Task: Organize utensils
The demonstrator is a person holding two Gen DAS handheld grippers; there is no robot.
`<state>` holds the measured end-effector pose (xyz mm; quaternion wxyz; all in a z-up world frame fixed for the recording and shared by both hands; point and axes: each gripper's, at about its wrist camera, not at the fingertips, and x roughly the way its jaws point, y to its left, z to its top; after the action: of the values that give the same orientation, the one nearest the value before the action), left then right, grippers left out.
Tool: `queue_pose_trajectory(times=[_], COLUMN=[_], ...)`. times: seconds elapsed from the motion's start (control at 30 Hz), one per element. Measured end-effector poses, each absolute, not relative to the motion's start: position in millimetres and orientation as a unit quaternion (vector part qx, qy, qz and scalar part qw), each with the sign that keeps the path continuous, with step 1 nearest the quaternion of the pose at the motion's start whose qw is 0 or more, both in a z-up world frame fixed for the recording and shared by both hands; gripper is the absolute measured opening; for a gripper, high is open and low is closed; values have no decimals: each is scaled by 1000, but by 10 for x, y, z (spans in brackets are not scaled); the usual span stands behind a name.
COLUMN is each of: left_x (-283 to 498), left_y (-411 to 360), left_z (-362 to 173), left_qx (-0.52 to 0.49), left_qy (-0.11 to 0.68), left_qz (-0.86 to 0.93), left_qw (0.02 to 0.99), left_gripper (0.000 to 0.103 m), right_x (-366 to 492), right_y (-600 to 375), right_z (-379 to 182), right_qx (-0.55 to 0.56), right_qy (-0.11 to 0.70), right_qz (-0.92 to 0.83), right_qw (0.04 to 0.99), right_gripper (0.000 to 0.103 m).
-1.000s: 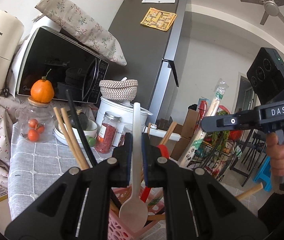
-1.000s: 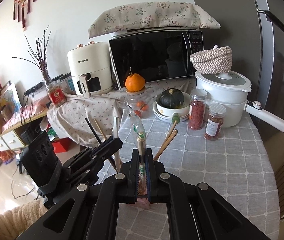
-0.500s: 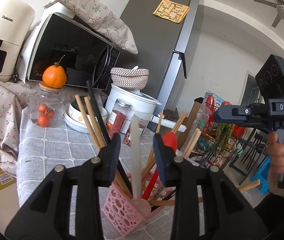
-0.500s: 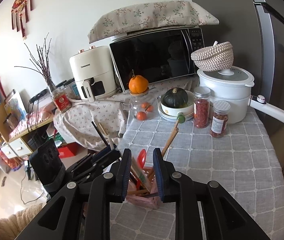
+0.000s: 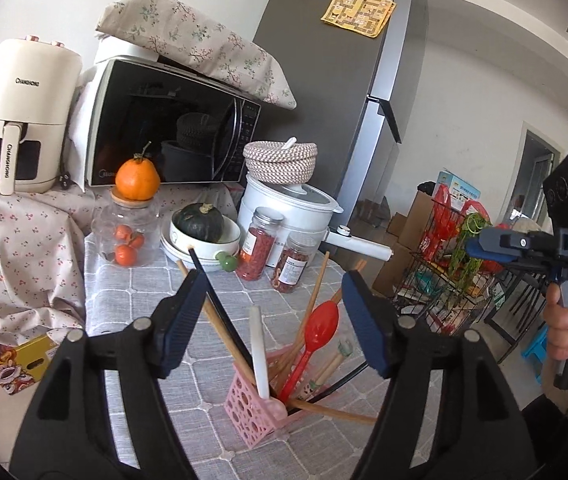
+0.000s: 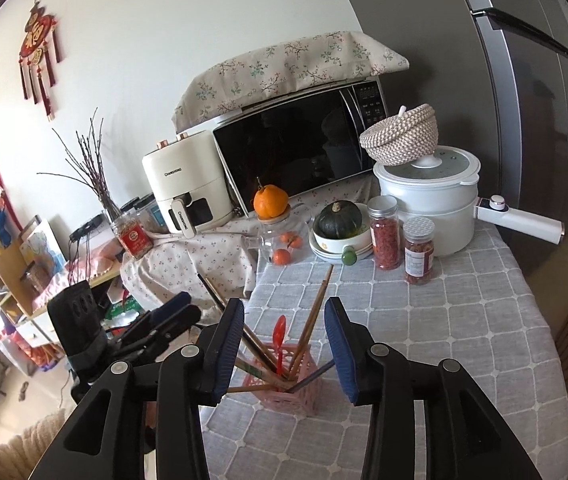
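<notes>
A grey checked tablecloth [image 6: 423, 332] over the table, with a pink basket [image 5: 252, 403] near the front edge. Inside the basket: a white spoon [image 5: 259, 354] bowl down, a red spoon [image 5: 311, 340], wooden chopsticks [image 5: 220, 332] and a black chopstick [image 5: 220, 306], all leaning out in different ways. Further back on the cloth: two jars of red stuff [image 6: 384, 238], a white pot [image 6: 433, 204] with a woven bowl [image 6: 401, 134] on its lid, a green pumpkin [image 6: 339, 220] in a stack of dishes, and a glass jar [image 5: 128, 232] with an orange [image 5: 138, 180] on top. Behind those, on a flowery cloth, a black microwave [image 6: 299, 152] under a flowery pillow [image 6: 287, 70] and a cream air fryer [image 5: 22, 118]. A tall grey fridge [image 5: 335, 80] to the right of the table. Red hanging knots [image 6: 38, 46] on the white wall. A wire rack [image 5: 449, 264] with bags beyond the table.

Left gripper [image 5: 276, 320] up above the basket, jaws far apart, nothing between the pads. Right gripper [image 6: 284, 344] also above the basket, jaws apart, nothing pinched.

One second ago: left jaws squeezed on the white spoon's handle, right jaws squeezed on a wrapped pair of chopsticks. Both sets of jaws opening since then, both things now let go and down in the basket. Both grippers higher and further back from the basket than before.
</notes>
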<state>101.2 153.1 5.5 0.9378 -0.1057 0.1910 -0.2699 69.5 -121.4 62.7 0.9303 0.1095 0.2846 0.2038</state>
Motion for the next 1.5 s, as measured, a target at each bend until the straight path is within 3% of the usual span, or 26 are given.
queue_pose_trajectory(times=[0.1,0.27,0.67,0.87,1.5], left_x=[909,641,-39,-154,-125], left_y=[1524,1298,665,321,188], left_z=[234,497,342,90,-96], left_qx=[-93,-41,-37,-7,-19], left_qy=[203,248,378,418,420], left_qz=[-242,-160,-18,-36,-11], left_qw=[944,955,925,908,907], left_gripper=[77,98,102,102,102], right_x=[571,341,-99,-221,-92], right_y=[-1389,-1646,-2001,-1962,-1981], right_z=[693,735,518,306,34], right_qx=[114,104,97,61,16], right_qy=[281,292,357,380,404], right_qz=[198,186,138,125,63], right_qw=[932,932,919,915,913], right_gripper=[47,60,88,92,93])
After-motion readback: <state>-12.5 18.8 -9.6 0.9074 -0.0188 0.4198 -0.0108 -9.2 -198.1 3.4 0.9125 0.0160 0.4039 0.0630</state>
